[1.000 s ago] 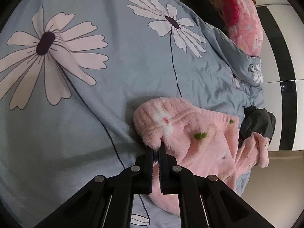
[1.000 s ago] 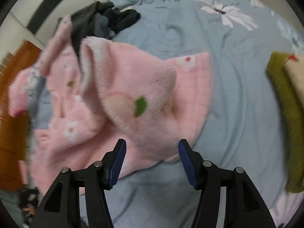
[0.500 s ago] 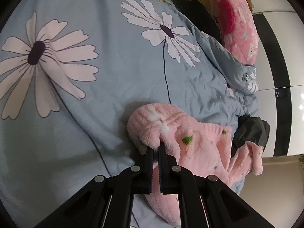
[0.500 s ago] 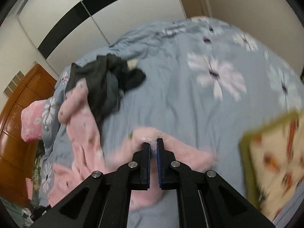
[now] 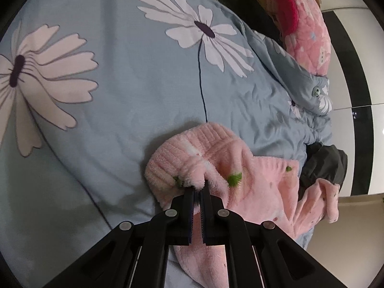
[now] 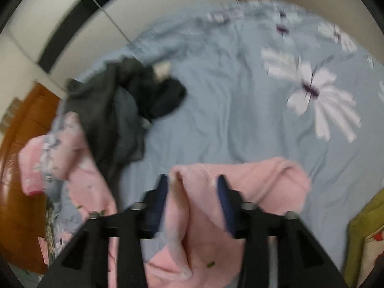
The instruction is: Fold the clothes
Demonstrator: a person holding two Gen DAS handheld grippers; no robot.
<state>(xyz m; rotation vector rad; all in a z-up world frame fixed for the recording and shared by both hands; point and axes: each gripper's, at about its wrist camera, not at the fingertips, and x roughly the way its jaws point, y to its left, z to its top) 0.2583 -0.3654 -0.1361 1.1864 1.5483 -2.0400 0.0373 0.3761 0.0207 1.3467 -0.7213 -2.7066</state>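
A fluffy pink garment (image 5: 252, 187) with small green marks lies on the blue flowered bedspread (image 5: 134, 100). My left gripper (image 5: 198, 190) is shut on a fold of its ribbed cuff end, held a little above the bed. In the right wrist view the same pink garment (image 6: 240, 182) bunches between the fingers of my right gripper (image 6: 192, 182), whose jaws stand open with fabric lying between them. This view is blurred by motion.
A dark grey heap of clothes (image 6: 124, 100) lies beyond the pink garment. A pink quilted pillow (image 5: 302, 26) sits at the bed's head by wooden furniture (image 6: 21, 192). A folded olive-green cloth (image 6: 364, 240) lies at the right. White wardrobe doors with black stripes stand behind.
My right gripper was open, shut on the pink fabric half a second ago, and is open again now. The left gripper stayed shut, lifting the cuff slightly.
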